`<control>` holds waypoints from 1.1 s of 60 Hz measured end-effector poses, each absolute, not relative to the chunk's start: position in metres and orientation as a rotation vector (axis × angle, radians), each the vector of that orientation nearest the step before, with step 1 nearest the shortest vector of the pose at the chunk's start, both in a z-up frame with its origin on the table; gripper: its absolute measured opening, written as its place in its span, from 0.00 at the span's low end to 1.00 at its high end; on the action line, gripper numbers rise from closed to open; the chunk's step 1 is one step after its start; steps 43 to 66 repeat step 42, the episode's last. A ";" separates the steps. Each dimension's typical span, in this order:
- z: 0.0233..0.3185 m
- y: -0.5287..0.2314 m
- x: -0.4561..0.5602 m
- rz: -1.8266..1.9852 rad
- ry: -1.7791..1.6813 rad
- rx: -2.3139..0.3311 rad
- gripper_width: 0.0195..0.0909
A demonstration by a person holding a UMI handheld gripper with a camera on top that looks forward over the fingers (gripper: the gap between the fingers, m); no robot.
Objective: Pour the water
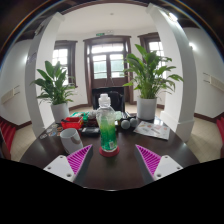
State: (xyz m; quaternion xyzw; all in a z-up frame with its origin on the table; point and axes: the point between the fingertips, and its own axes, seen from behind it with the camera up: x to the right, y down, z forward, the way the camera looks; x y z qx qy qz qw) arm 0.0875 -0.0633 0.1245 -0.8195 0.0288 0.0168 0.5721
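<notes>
A clear plastic bottle (pixel 106 128) with a green label, a white cap and a red base stands upright on the dark round table (pixel 112 170), just ahead of my fingers and midway between them. A white mug (pixel 73 139) stands to its left, a little beyond the left finger. My gripper (pixel 111 161) is open, its magenta-padded fingers (pixel 65 164) spread wide apart with only bare table between them. The bottle is beyond the fingertips, not touched.
Behind the bottle lie dark objects (pixel 124 124), a red box (pixel 71 123) at the left and papers (pixel 153 129) at the right. A dark chair (pixel 112 98) stands at the table's far side. Two potted plants (pixel 55 90) flank a door.
</notes>
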 end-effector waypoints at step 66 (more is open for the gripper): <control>0.193 -0.136 0.107 -0.041 0.103 -1.830 0.92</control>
